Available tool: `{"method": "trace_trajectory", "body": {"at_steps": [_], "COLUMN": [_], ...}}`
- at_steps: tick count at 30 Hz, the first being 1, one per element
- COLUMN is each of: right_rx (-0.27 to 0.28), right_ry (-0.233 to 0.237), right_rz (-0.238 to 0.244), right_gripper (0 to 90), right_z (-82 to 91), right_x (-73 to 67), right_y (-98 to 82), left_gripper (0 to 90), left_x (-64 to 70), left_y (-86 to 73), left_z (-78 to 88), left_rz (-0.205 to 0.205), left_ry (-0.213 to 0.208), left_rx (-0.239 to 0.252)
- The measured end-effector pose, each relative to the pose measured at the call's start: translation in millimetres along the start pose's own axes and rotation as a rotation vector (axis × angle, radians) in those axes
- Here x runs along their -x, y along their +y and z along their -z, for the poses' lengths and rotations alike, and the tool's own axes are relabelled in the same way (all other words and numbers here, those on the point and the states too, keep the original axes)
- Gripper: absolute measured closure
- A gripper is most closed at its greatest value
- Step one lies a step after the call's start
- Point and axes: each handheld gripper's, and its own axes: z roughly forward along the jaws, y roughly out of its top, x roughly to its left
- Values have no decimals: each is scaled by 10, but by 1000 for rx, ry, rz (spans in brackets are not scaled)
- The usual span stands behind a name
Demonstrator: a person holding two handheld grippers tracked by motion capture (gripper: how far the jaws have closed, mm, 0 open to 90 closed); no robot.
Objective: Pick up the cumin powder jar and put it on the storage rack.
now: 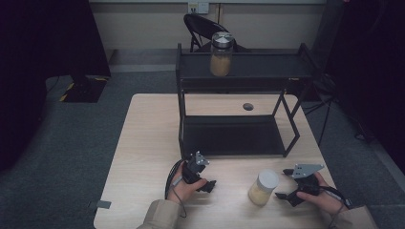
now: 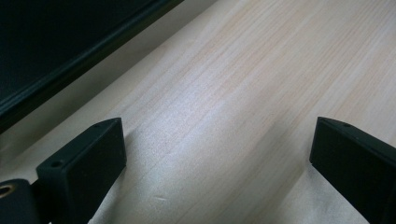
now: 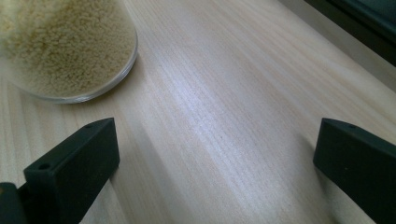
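A glass jar of pale grains with a white lid (image 1: 263, 187) stands on the wooden table (image 1: 148, 143) near its front edge. Just right of it my right gripper (image 1: 284, 183) points at the jar, open, nothing between its jaws. In the right gripper view the jar's base (image 3: 65, 46) sits upper left, ahead of the wide-apart jaws (image 3: 217, 140). My left gripper (image 1: 205, 177) rests open at front centre, left of the jar; over bare wood its jaws (image 2: 217, 140) stand apart. A second grain jar with a metal lid (image 1: 221, 55) stands on the top shelf of the black rack (image 1: 239, 71).
The two-tier black rack takes up the middle and back of the table; its lower shelf (image 1: 234, 136) holds nothing, and its edge (image 2: 56, 42) lies close ahead of the left gripper. A round hole (image 1: 248, 106) lies in the tabletop under the rack. A folding chair (image 1: 203, 28) stands behind.
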Motion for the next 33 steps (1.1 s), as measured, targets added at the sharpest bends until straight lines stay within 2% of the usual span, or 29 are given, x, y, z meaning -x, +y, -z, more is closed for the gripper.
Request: {"method": "trace_trajectory", "body": {"at_steps": [9, 33], "right_rx": [0, 0], "right_ry": [0, 0], "right_rz": [0, 0], "right_gripper": [0, 0], "right_z": [0, 0], "right_x": [0, 0], "right_y": [0, 0], "left_gripper": [16, 1], "left_x": [79, 75], "left_y": [-28, -257], "left_z": [-15, -19], "left_rz": [-47, -55], "left_ry": [24, 21], "left_rx": [-1, 85]}}
